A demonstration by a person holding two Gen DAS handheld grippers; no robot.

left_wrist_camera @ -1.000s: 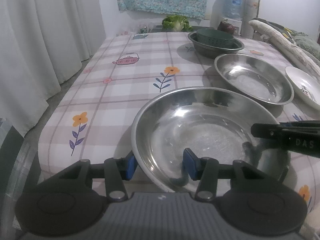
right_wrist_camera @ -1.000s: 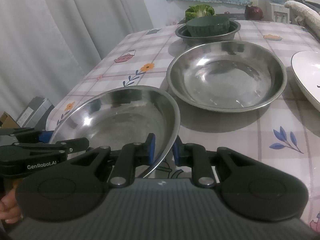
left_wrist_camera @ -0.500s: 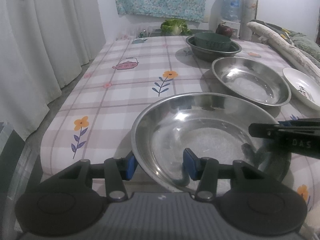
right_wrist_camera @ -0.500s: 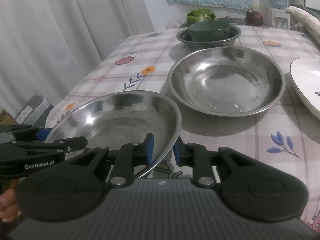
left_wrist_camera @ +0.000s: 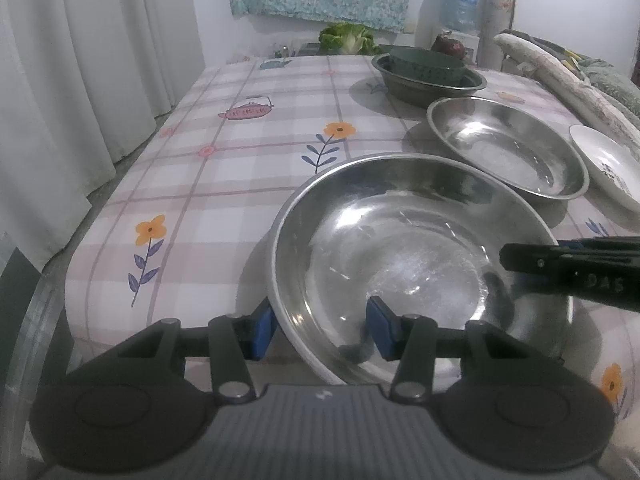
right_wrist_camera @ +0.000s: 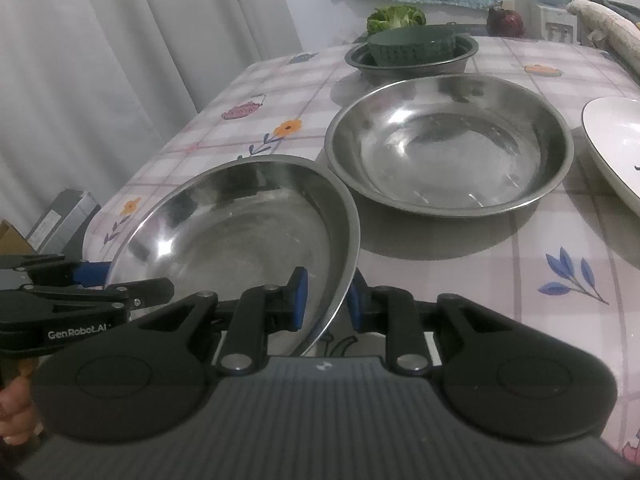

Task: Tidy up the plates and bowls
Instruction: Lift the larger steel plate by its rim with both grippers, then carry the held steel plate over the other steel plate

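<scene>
At the far left of the right wrist view the left gripper (right_wrist_camera: 94, 280) shows side-on with "GenRobot.AI" printed in white on its black body, and part of a hand (right_wrist_camera: 16, 412) below it; the left wrist view shows neither. That gripper straddles the left rim of the near steel bowl (left_wrist_camera: 400, 264): in its own view one blue pad (left_wrist_camera: 262, 330) sits outside the wall and the other inside the bowl, spread fairly wide, and whether they press on the metal I cannot tell. The bowl is at the near edge of the table (left_wrist_camera: 240, 168), tilted, with its right rim raised. To the right, the right gripper (right_wrist_camera: 326, 300) has its blue pads nearly together, pinching that raised rim; seen from the left wrist it is a black bar lettered "DAS". Behind lies a second steel bowl (right_wrist_camera: 448, 148), close to the first but apart from it, and farther back a steel basin (right_wrist_camera: 408, 62) holding a dark green bowl (right_wrist_camera: 412, 46). At the right edge is a white plate (right_wrist_camera: 612, 140). Only the left wrist view shows a water bottle (left_wrist_camera: 460, 4) against the back wall.
</scene>
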